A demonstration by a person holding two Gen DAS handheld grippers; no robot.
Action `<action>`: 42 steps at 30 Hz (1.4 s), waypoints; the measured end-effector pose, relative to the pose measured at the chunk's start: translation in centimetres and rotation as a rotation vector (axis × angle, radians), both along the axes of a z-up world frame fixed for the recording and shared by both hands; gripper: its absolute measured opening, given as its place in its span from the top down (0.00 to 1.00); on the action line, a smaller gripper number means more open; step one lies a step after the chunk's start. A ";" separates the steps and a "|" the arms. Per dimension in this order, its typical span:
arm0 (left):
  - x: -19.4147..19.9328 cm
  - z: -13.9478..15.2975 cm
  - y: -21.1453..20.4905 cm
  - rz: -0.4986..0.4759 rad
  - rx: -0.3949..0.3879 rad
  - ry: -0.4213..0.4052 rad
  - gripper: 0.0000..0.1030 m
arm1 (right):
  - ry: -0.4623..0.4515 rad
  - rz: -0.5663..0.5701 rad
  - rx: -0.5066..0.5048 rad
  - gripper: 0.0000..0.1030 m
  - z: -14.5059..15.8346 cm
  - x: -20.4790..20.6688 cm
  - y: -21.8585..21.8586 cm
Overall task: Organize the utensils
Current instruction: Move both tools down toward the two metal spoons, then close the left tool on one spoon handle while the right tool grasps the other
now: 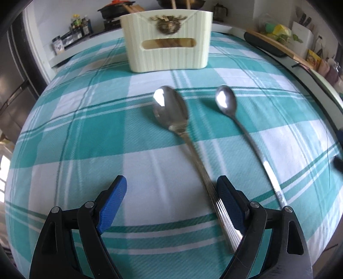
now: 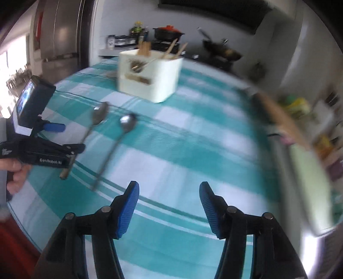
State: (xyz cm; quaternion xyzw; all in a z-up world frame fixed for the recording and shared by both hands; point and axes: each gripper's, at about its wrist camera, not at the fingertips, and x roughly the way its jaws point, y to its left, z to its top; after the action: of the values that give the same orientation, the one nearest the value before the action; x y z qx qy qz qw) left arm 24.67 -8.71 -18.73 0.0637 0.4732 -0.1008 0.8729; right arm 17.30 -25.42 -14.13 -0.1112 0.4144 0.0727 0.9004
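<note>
Two steel spoons lie on the teal checked tablecloth [image 1: 85, 128]. The larger spoon [image 1: 171, 109] has its ridged handle running down beside my left gripper's right fingertip [image 1: 225, 193]. The slimmer spoon [image 1: 226, 99] lies to its right. My left gripper [image 1: 171, 186] is open, low over the cloth, with the large spoon's handle just inside its right finger. A cream utensil caddy [image 1: 167, 40] stands at the far side. In the right wrist view my right gripper [image 2: 169, 193] is open and empty above the cloth, with both spoons [image 2: 127, 124] [image 2: 99, 113] and the caddy [image 2: 150, 79] ahead to the left.
The left gripper [image 2: 42, 150] and the hand holding it show at the left of the right wrist view. Behind the table a counter holds bottles [image 1: 79, 25], a black pot [image 1: 115, 8] and a pan. A wooden board [image 1: 276, 46] and boxes lie at the right.
</note>
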 end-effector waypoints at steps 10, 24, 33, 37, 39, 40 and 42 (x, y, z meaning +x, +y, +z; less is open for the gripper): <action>-0.3 -0.1 1.6 0.019 0.006 0.000 0.15 | 0.063 0.044 0.107 0.45 -4.0 3.9 5.2; -0.3 -0.2 3.3 -0.003 0.012 0.026 0.10 | 0.073 -0.053 0.102 0.91 -4.8 4.4 3.8; 1.5 0.4 1.7 -0.157 -0.018 0.070 0.11 | 0.084 0.022 0.091 0.49 -5.0 5.6 3.7; 3.3 0.0 0.3 -0.166 -0.013 0.082 0.11 | 0.083 0.062 0.090 0.49 -5.1 6.9 4.0; 4.4 0.1 -0.2 -0.161 -0.019 0.085 0.11 | 0.081 0.071 0.095 0.49 -5.1 7.8 3.9; 4.8 0.1 -0.3 -0.155 -0.021 0.087 0.12 | 0.079 0.072 0.097 0.49 -5.1 8.4 3.8; 5.6 0.1 -0.4 -0.139 -0.021 0.088 0.12 | 0.080 0.070 0.102 0.49 -5.2 9.4 3.7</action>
State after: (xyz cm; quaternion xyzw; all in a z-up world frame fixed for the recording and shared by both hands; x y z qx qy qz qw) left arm 30.32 -9.11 -18.67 0.0827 0.5043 -0.1687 0.8428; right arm 26.74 -21.75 -19.32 -0.0765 0.4416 0.1297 0.8845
